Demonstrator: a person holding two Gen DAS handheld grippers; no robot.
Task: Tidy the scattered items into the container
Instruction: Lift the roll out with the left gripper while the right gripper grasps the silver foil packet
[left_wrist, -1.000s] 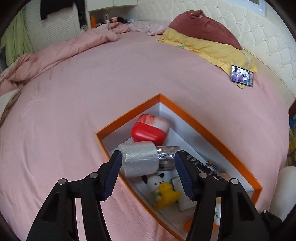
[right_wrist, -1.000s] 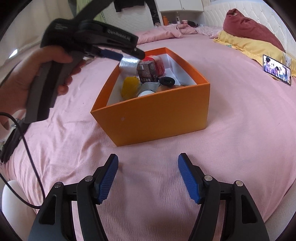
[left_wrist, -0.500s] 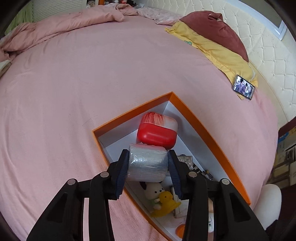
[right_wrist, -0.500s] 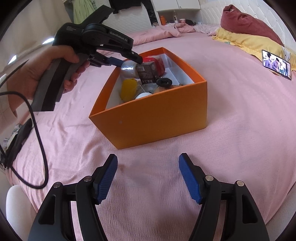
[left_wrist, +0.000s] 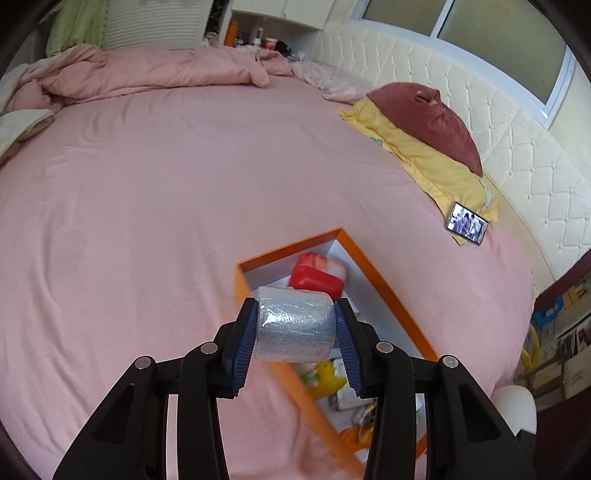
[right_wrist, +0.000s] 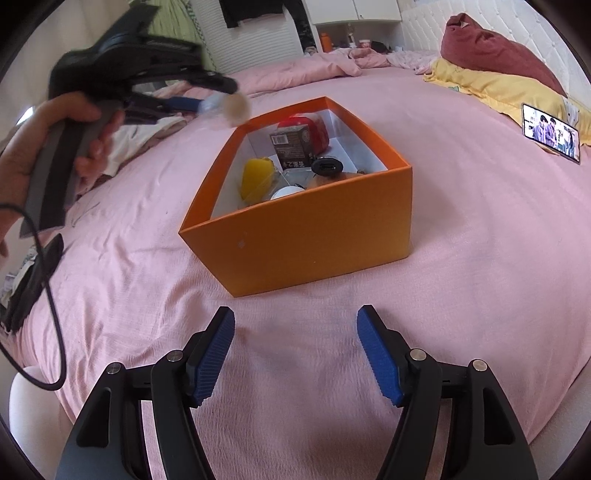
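While its two blue pads (left_wrist: 246, 341) press on either flat end, the silver roll (left_wrist: 293, 325) lies sideways in the left gripper (left_wrist: 295, 341), low in the middle of the left wrist view, gripped firmly and held clear of the bed; behind and below it sits the orange box (left_wrist: 373, 266), its near corner partly covered by the roll; in the right wrist view the same roll (right_wrist: 227, 107) shows as a blur at the upper left, above and just outside the box's far left rim, with the left gripper (right_wrist: 207, 105) carried by a hand (right_wrist: 55, 147) at the left edge and a black cable (right_wrist: 51, 317) hanging below it.

Inside the box, seen from the left wrist view, a red case (left_wrist: 317, 282) lies at the far end and a yellow duck (left_wrist: 327, 376) nearer the camera; the right wrist view adds a dark carton (right_wrist: 291, 146) standing in front of the red case, and a round black cap (right_wrist: 327, 166) beside it.

The right gripper (right_wrist: 295, 354) stands wide apart at the bottom of its own view with nothing between its pads, hanging over bare pink sheet (right_wrist: 295, 332) just in front of the orange box (right_wrist: 314, 236).

Further out, a phone (left_wrist: 467, 223) with a lit screen lies at the right on a yellow pillow (left_wrist: 424, 162); a dark red cushion (left_wrist: 432, 118) rests on that pillow against the padded headboard (left_wrist: 517, 147); a rumpled pink quilt (left_wrist: 147, 70) fills the top left.
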